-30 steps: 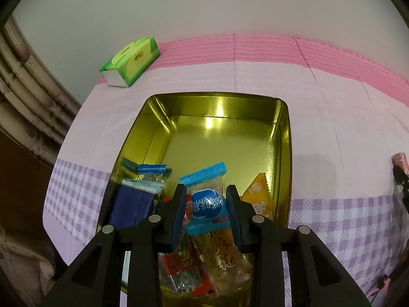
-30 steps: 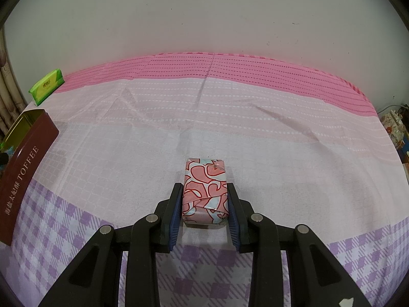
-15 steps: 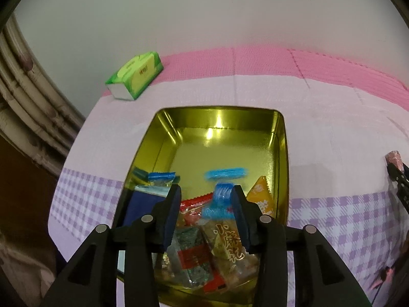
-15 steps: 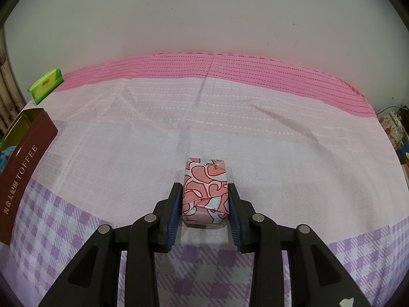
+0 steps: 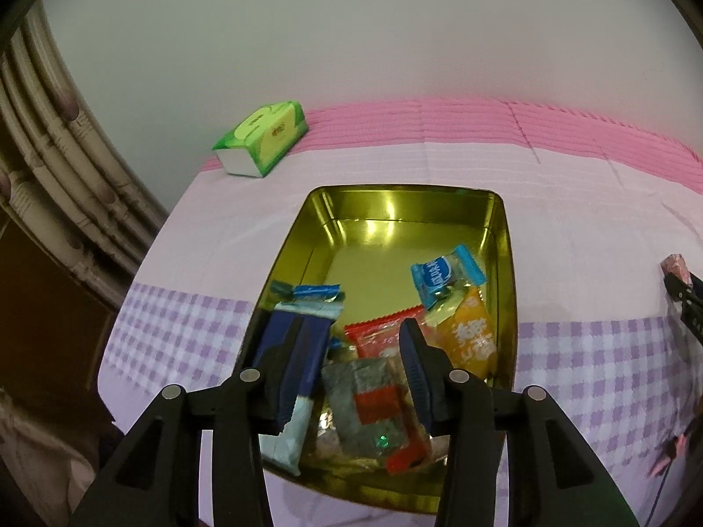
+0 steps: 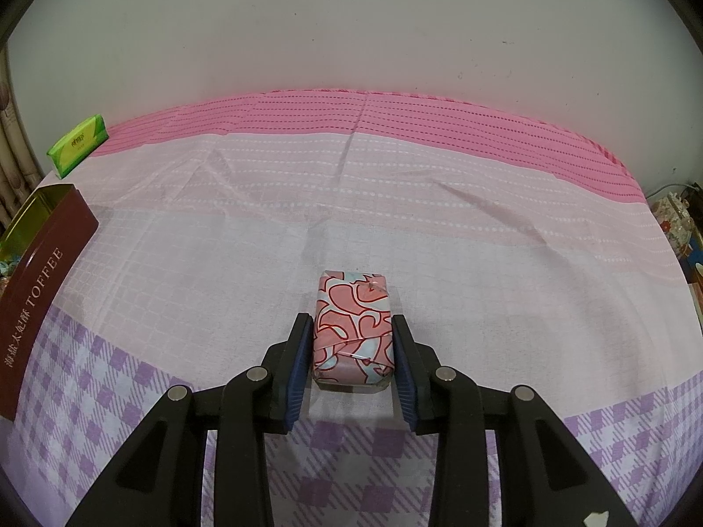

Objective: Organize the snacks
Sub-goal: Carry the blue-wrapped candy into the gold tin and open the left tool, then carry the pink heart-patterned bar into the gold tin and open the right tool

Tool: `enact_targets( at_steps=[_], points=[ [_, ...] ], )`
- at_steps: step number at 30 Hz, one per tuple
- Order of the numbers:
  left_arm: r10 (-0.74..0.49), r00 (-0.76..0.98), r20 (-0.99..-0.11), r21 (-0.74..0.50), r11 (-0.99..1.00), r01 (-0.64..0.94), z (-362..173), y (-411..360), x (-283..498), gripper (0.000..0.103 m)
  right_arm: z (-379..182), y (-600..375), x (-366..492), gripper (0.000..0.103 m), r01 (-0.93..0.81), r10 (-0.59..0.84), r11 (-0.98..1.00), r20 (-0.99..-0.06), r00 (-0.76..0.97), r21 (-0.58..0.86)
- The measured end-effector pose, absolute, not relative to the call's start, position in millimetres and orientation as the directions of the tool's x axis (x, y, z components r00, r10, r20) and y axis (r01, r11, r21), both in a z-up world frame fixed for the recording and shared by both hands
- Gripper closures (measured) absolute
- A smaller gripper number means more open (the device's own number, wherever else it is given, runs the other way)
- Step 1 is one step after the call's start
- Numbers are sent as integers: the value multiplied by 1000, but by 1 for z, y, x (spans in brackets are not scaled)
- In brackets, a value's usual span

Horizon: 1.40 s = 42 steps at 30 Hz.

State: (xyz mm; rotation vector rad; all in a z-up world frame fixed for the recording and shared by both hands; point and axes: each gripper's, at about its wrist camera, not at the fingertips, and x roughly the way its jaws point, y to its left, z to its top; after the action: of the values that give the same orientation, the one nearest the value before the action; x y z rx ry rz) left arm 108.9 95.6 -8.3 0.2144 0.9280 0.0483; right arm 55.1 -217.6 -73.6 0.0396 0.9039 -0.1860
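Observation:
In the left wrist view, a gold tin [image 5: 507, 263] holds several snack packets. A blue-topped packet [image 5: 446, 276] lies on an orange packet [image 5: 472, 338] at the tin's right side. My left gripper [image 5: 351, 369] is open and empty above the tin's near end. In the right wrist view, my right gripper [image 6: 351, 351] is shut on a pink patterned packet [image 6: 353, 325] that rests on the tablecloth. The tin also shows in the right wrist view [image 6: 39, 246] at the far left, with "TOFFEE" on its maroon side.
A green tissue pack [image 5: 263, 138] lies at the table's back left, also in the right wrist view [image 6: 79, 145]. A pink and purple checked cloth [image 6: 395, 219] covers the table. A curtain [image 5: 57, 184] hangs left of the table. Clutter [image 6: 679, 224] sits off the right edge.
My left gripper opened and let go of the blue-topped packet, which dropped into the tin's right side. The left gripper drew back and up. The right gripper kept still.

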Motion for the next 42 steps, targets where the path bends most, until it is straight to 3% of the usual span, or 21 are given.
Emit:
enact_targets(
  at_steps=[27, 42],
  points=[
    [227, 590, -775, 215, 972, -91, -16, 157, 70, 52, -68, -208, 60, 76, 182, -159, 981, -802, 576, -64],
    [231, 543, -807, 182, 973, -144, -26, 185, 64, 49, -16, -104, 72, 76, -55, 75, 997, -767, 637, 52]
  ],
)
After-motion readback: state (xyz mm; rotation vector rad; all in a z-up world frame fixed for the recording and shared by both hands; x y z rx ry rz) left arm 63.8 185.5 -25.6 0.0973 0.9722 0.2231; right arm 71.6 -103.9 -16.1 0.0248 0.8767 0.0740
